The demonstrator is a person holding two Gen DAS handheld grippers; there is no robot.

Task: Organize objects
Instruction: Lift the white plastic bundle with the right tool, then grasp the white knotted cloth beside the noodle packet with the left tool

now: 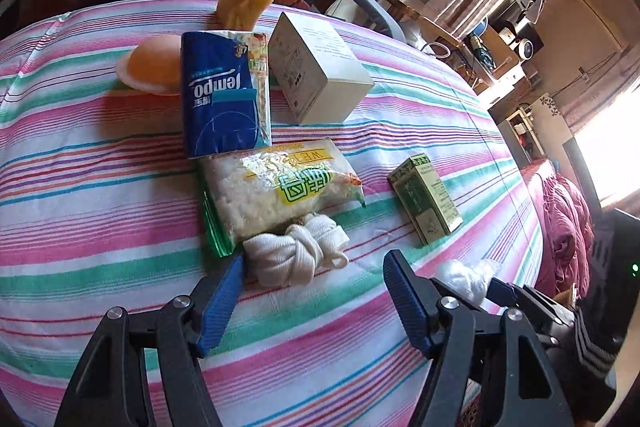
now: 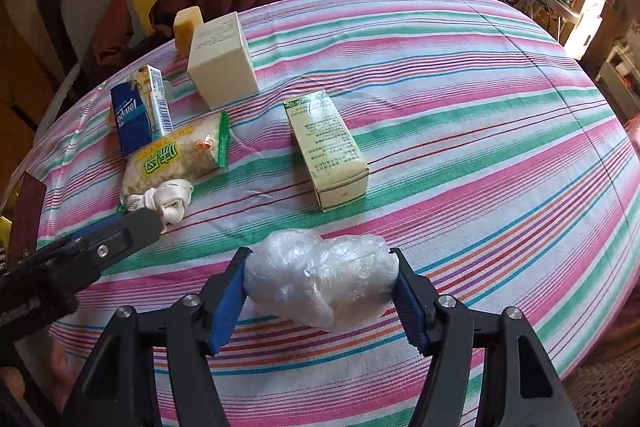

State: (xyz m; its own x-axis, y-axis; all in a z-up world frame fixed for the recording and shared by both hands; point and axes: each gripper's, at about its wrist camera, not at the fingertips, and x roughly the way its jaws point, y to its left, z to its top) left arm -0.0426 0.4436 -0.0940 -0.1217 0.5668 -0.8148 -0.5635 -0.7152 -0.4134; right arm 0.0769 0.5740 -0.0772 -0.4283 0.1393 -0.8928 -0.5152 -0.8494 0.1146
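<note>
**Right gripper clamped on the plastic wad, left gripper wide beside the knotted cloth**

I have the right gripper closed on a crumpled wad of clear plastic; both blue pads press its ends and it sits just above the striped tablecloth. My left gripper has its fingers well apart with nothing between them. Its left fingertip reaches the edge of a knotted white cloth, and I cannot tell if it touches.

That cloth lies against the near end of a noodle packet. Beyond the packet stands a blue tissue pack, touching it, with a grey-white box just beside it. Behind those I see a yellow sponge block and an orange round thing partly hidden by the tissue pack. A small green carton lies apart, between the packet and the table's edge.
</note>
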